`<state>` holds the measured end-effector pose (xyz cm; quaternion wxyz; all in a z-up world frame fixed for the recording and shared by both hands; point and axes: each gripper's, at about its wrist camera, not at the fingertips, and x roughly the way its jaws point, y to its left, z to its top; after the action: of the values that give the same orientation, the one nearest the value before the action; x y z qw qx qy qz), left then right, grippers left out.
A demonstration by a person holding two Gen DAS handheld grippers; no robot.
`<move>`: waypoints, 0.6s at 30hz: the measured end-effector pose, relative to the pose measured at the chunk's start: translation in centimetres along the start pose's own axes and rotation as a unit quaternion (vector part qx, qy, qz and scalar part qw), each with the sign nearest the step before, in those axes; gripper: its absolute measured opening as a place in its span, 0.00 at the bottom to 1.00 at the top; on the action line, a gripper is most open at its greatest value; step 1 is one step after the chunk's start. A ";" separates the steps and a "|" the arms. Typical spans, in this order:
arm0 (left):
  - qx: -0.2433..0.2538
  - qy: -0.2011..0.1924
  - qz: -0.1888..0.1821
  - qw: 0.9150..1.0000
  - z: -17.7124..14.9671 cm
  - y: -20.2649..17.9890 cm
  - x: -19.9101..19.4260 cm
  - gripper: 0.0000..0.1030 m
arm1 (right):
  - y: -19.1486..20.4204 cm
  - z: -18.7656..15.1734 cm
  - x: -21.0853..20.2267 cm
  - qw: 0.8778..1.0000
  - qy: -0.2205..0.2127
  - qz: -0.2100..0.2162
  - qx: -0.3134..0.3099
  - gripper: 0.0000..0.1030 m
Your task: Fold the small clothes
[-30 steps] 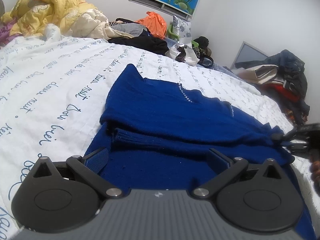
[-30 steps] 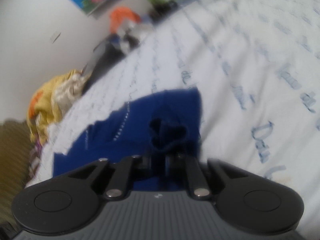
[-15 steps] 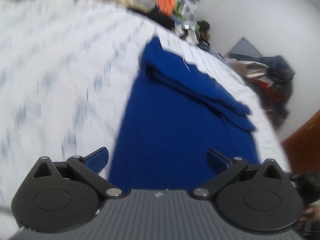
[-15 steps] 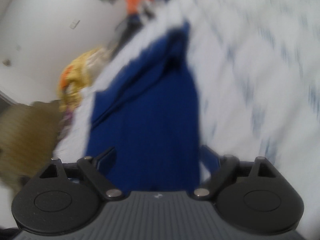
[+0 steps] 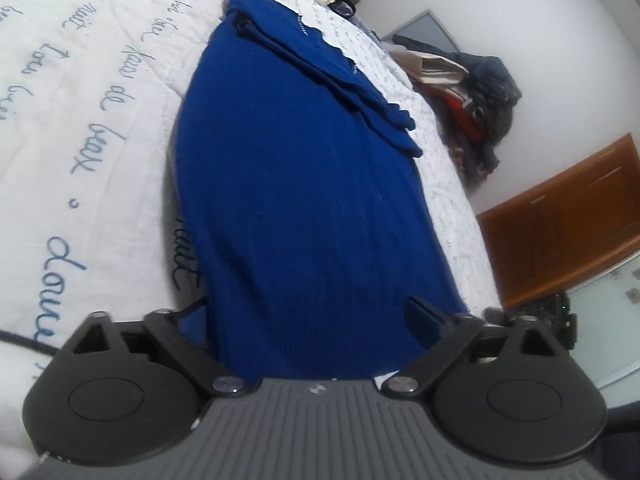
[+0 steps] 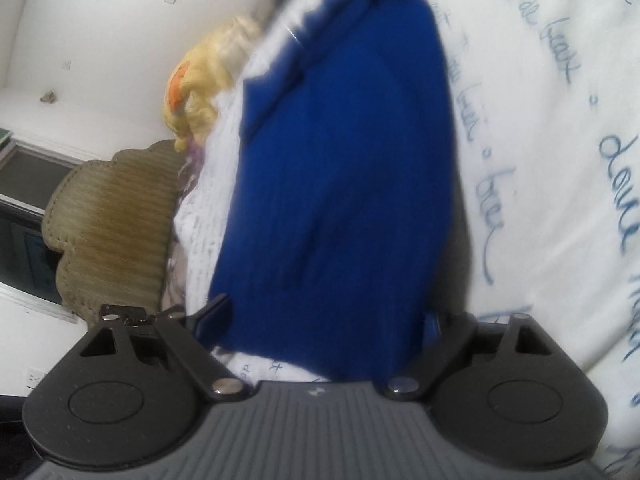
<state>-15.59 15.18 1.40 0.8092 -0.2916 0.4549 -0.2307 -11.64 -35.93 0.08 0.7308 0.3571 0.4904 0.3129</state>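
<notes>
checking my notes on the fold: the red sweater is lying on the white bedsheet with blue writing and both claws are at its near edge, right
Not quite: the sweater is blue, not red, as the left wrist view shows plainly. The rest stands: it lies on the white bedsheet with blue writing, and the left claw and the right claw are both at its near edge, their jaws closing with the fabric between them.

My left gripper (image 5: 308, 312) and right gripper (image 6: 324, 320) both tilt downward, jaws spread but closing, straddling the near hem of the blue garment (image 5: 304, 184).
</notes>
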 end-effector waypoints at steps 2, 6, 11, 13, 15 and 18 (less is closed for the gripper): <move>-0.002 0.003 0.014 1.000 0.0 0.0 0.2 0.49 | -0.5 -0.4 0.9 0.999 0.017 -0.035 0.006 0.05; 0.017 0.030 0.074 0.997 0.5 -0.4 0.8 0.06 | -0.4 -0.2 0.7 0.999 0.015 -0.046 0.004 0.05; 0.089 0.031 0.130 0.987 -0.2 -1.6 -1.1 0.07 | 2.3 -0.5 -1.4 0.986 0.039 -0.139 -0.087 0.03; 0.087 0.031 0.133 0.987 -0.2 -0.6 -0.7 0.11 | 1.6 -0.6 -1.7 0.988 0.036 -0.129 -0.083 0.03; 0.083 0.032 0.131 0.987 0.3 -0.5 -0.6 0.15 | 1.5 -0.6 -1.4 0.989 0.034 -0.116 -0.086 0.06; 0.140 -0.004 0.179 0.974 2.2 -2.5 -1.7 0.53 | 2.2 0.9 -2.4 0.984 0.031 -0.150 -0.088 0.23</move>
<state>-14.80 15.02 5.09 0.8719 -0.0900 0.4599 -0.1421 -11.81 -36.88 3.31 0.7824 0.2040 0.5315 0.2525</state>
